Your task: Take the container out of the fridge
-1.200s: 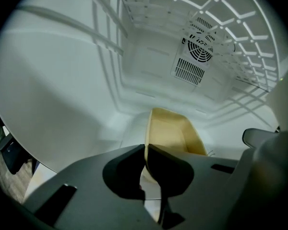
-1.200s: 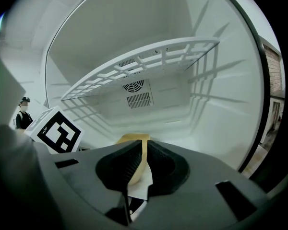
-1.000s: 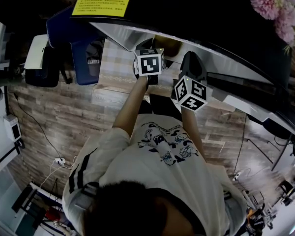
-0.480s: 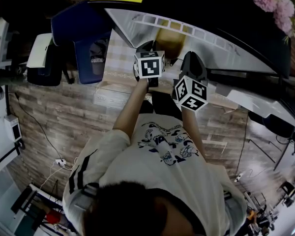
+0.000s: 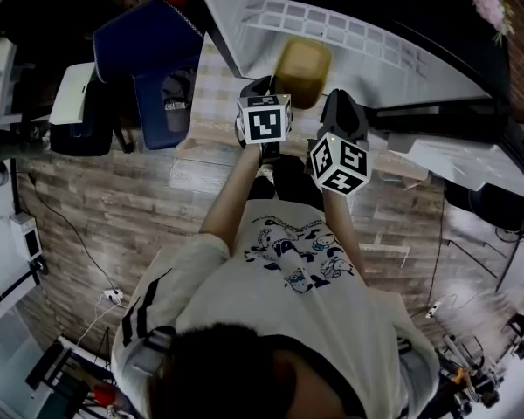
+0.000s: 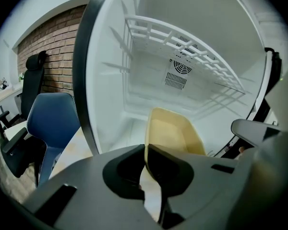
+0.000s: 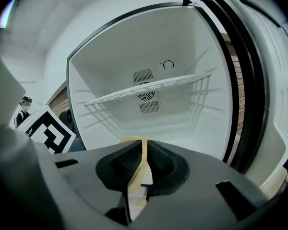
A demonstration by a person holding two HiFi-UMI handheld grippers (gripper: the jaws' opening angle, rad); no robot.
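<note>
Fridge (image 5: 367,51) stands open; white interior, wire shelf (image 7: 149,87) across the upper part, fan vent (image 6: 182,67) on the back wall. Blue chair (image 5: 153,46) just left of the cabinet, open door (image 7: 264,80) to the right. Nothing lies between grippers and cabinet. Yellow container (image 5: 303,71) sits at the fridge mouth, below the shelf. Left gripper (image 6: 145,169) is clamped on its left wall, right gripper (image 7: 143,164) on its right wall, jaws pinched tight.
</note>
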